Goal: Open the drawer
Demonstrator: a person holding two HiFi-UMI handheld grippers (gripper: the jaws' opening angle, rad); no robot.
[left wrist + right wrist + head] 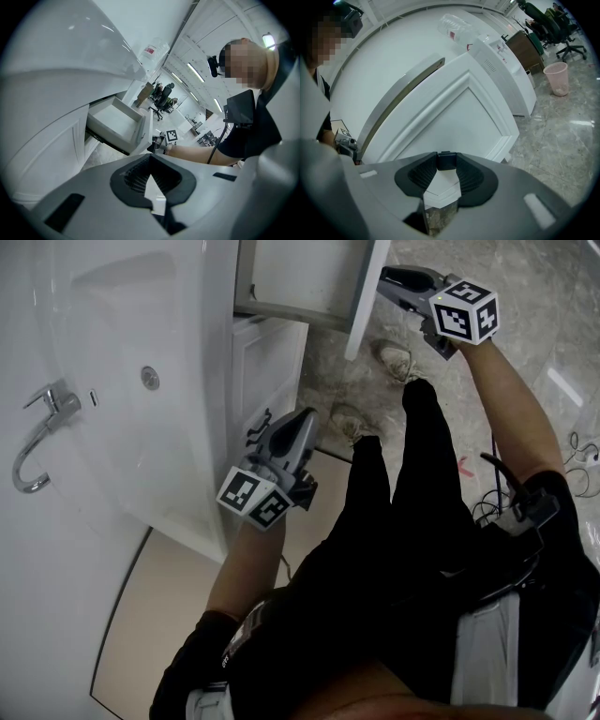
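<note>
The white drawer stands pulled out from the vanity, its box empty in the left gripper view. Its moulded front panel fills the right gripper view. My right gripper is at that panel's face. Its jaws stand apart and close on a small dark block, which looks like the drawer's knob. My left gripper hangs lower, beside the vanity front. Its tips meet with nothing between them. The right gripper's marker cube shows beyond the drawer.
A white basin with a chrome tap lies at the left. Under the drawer is a white cabinet door. The person's shoes stand on the stone floor, with cables at the right. A pink bin and a water dispenser stand behind.
</note>
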